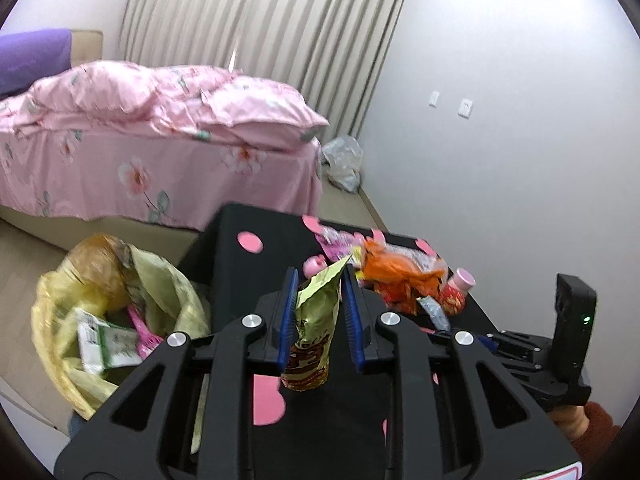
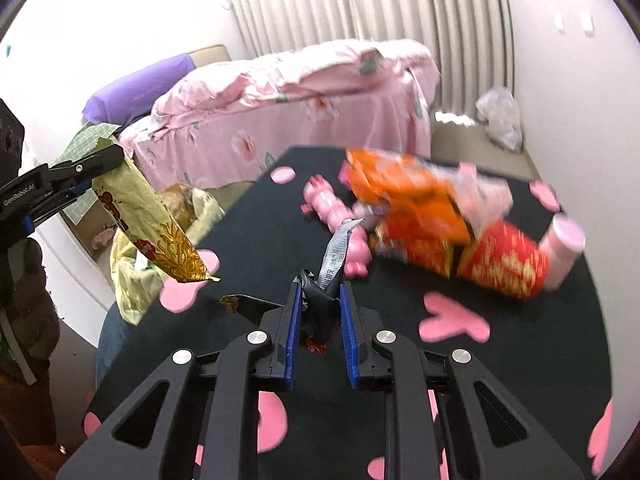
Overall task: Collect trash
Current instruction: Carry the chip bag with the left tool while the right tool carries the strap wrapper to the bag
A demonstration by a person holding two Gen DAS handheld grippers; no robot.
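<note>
My left gripper [image 1: 320, 280] is shut on a green-gold snack wrapper [image 1: 314, 332] and holds it above the black table's left edge; gripper [image 2: 100, 168] and wrapper [image 2: 156, 224] also show at the left of the right wrist view. My right gripper [image 2: 320, 292] is shut on a black and silver wrapper [image 2: 326, 280] just above the table [image 2: 400, 360]. An orange snack bag [image 2: 404, 196], a red and gold bottle with a pink cap [image 2: 508, 264] and a pink pig toy [image 2: 336, 212] lie on the table's far side. A bin lined with a yellow bag [image 1: 112, 320] holds trash, left of the table.
A bed with pink floral bedding [image 1: 160, 132] stands beyond the table. A clear plastic bag [image 1: 342, 160] lies on the floor by the wall. The other gripper's body [image 1: 568, 340] shows at the right of the left wrist view.
</note>
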